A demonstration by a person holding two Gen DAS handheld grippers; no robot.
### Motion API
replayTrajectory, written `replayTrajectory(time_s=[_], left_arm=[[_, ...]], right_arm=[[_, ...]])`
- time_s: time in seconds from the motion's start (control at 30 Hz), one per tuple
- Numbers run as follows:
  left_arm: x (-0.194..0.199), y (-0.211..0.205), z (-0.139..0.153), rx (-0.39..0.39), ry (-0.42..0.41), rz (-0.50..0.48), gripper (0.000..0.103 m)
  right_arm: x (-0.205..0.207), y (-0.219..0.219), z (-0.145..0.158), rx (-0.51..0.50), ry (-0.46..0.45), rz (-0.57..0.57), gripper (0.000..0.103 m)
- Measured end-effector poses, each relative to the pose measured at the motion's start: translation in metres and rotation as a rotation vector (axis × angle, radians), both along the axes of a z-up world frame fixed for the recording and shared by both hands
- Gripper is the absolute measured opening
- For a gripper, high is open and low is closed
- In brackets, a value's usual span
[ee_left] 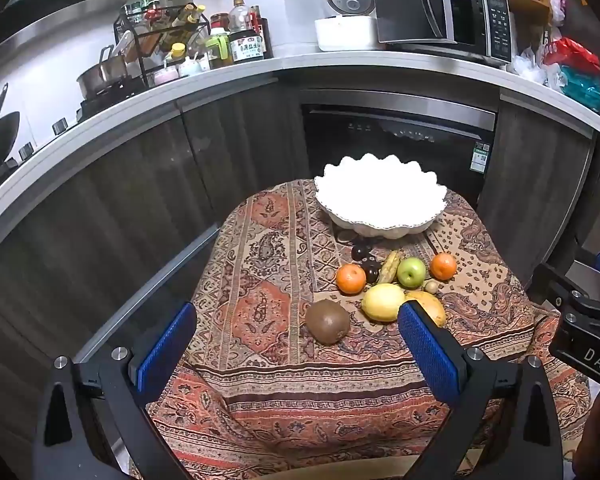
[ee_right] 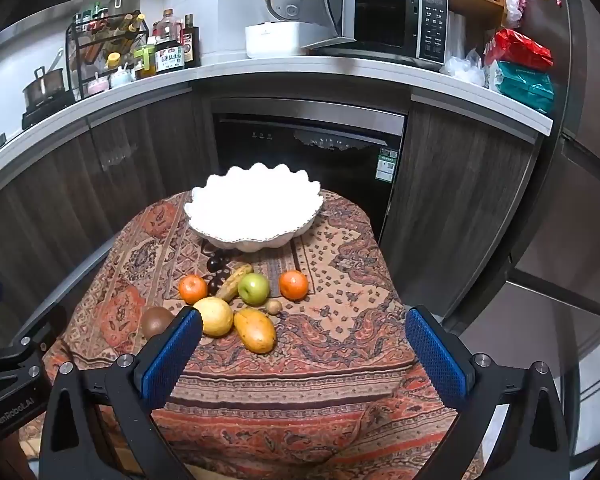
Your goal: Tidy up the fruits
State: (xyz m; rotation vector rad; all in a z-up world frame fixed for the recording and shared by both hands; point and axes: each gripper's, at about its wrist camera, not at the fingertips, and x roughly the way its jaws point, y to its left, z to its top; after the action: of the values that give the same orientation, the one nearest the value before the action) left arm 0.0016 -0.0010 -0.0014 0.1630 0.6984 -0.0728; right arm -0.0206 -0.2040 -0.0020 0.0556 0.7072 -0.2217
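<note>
Left hand-held gripper: mine, released, holding nothing.
Right hand-held gripper: mine, released, holding nothing.
Fruits: clustered on the surface, near side of white bowl.

Dim kitchen light; white bowl glares, overexposed; fisheye bends edges, corners dark
</note>
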Motion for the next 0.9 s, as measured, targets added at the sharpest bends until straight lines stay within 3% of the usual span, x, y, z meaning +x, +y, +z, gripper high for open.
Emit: replayTrajectory(time_s=[0.9], left_arm=[[-0.0046,-0.0048,-0.0028,-0.009,0.010,-0.004,0.102]], right_arm=[[-0.0008,-0.0019,-0.0008,0.002,0.005,-0.007,0.102]])
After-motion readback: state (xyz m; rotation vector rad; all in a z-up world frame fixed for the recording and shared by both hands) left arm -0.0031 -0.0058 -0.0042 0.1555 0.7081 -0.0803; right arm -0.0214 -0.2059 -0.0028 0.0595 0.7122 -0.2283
